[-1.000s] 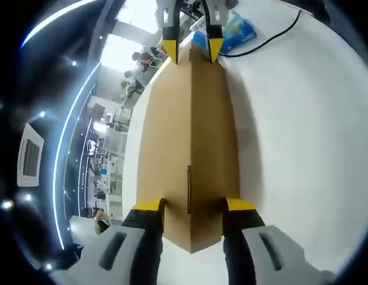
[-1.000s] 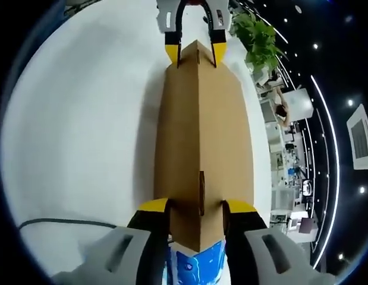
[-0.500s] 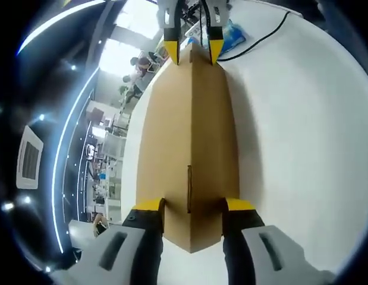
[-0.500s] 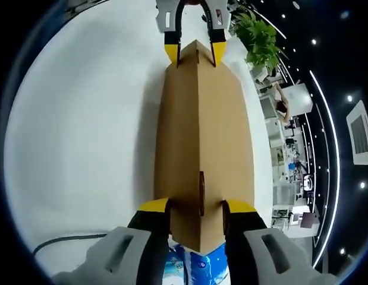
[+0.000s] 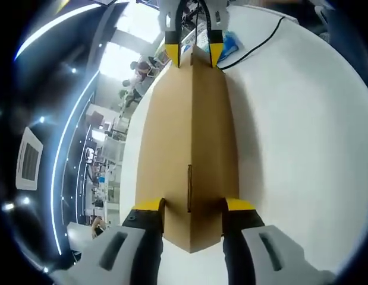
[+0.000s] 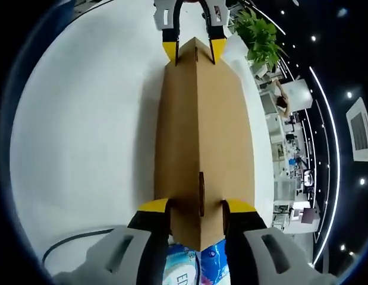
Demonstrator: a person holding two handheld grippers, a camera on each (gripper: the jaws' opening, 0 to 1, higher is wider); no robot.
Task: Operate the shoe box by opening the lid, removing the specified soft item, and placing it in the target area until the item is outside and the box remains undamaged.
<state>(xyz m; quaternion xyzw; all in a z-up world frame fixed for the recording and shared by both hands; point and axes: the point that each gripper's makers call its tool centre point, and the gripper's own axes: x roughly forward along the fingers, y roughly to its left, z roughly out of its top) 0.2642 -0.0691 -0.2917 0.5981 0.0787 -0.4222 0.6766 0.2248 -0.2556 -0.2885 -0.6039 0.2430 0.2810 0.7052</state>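
Brown cardboard shoe box [image 5: 189,148], lid shut, sits lengthwise on white table [image 5: 291,130], pinched at both short ends. Left hand-held gripper [image 5: 192,212] clamps its yellow-tipped jaws on the near end in left gripper view; right hand-held gripper [image 6: 195,212] does likewise on the opposite end, w/ each one showing at the far end of the other's view. Blue packet [image 6: 195,267] lies on table just under right gripper, black cable [image 5: 261,38] beside it. Green plant [image 6: 258,35] past table edge.
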